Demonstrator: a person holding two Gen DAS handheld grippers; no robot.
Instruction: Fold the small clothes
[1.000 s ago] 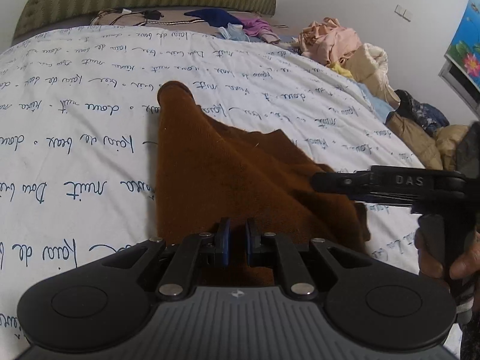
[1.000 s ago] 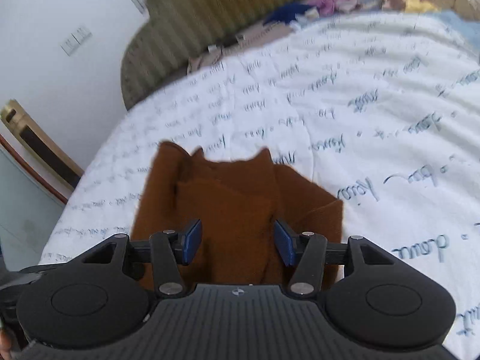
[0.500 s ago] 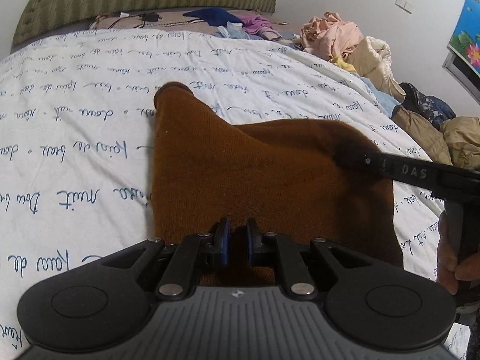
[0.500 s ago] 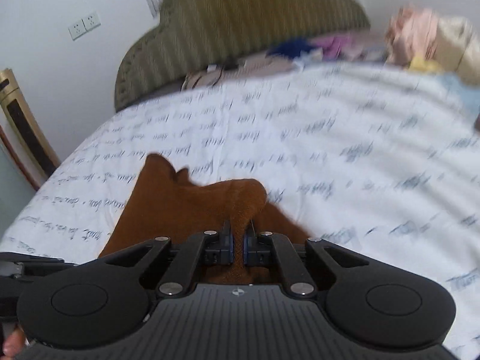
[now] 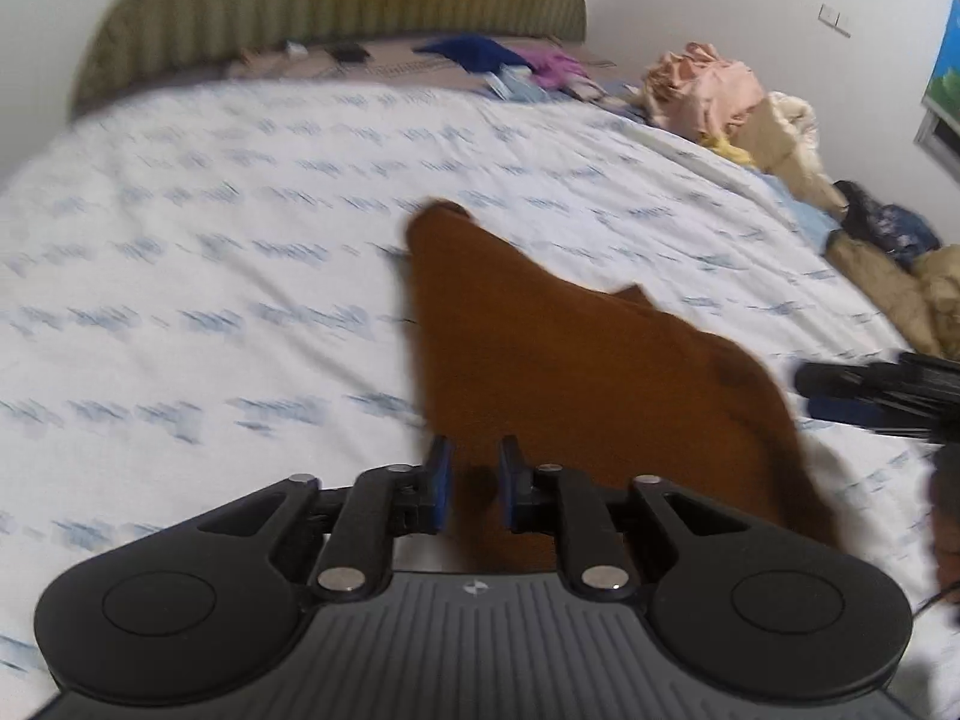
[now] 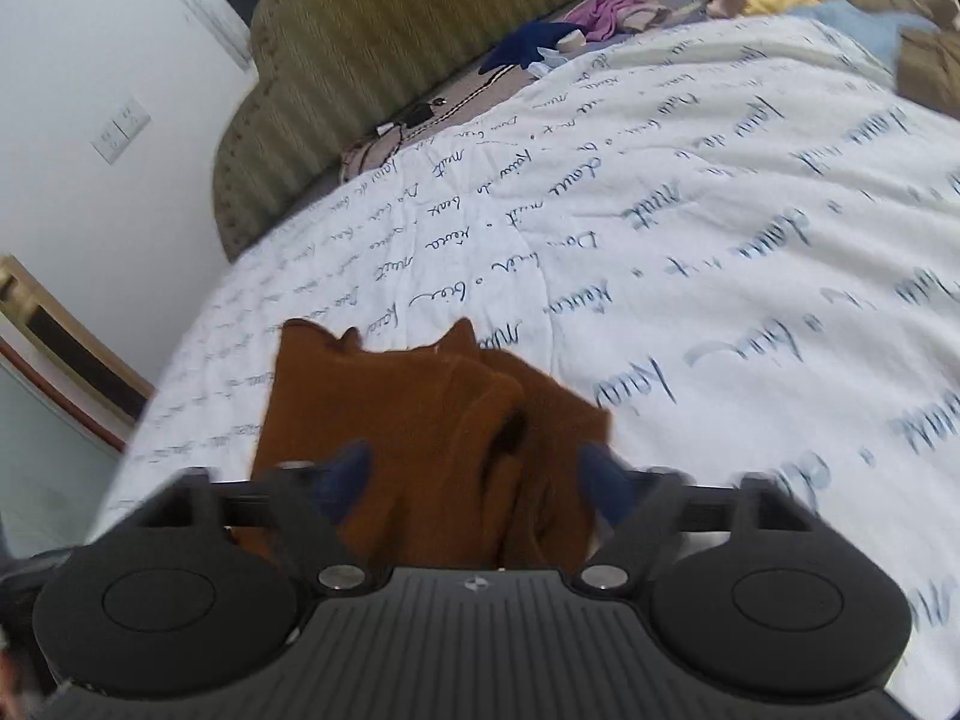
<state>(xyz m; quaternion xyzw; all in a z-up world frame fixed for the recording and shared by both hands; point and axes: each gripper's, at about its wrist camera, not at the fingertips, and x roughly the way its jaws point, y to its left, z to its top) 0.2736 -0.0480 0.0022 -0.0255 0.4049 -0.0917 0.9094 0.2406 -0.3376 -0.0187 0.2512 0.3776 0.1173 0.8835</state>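
A brown knitted garment (image 5: 600, 372) lies loosely folded on the white bedsheet (image 5: 210, 300) printed with blue script. My left gripper (image 5: 474, 480) hovers at its near edge, its jaws opening. The cloth shows in the gap between the blue pads (image 5: 441, 477), which do not press on it. In the right wrist view the same garment (image 6: 408, 420) lies bunched with a rolled fold. My right gripper (image 6: 477, 471) is above it, its jaws opening wide and blurred, with nothing pinched. The left wrist view shows the right gripper (image 5: 807, 393) just off the garment's right edge.
An olive striped headboard (image 5: 336, 0) stands at the far end of the bed. Loose clothes (image 5: 498, 57) lie near it. A pile of pink and beige laundry (image 5: 732, 102) sits along the bed's right side. A wall with sockets (image 6: 120, 132) stands to the left.
The right gripper, shut on a fold of the garment half a second ago, has opened wide and drawn off to the right. The left jaws have parted. The garment has dropped into a looser fold.
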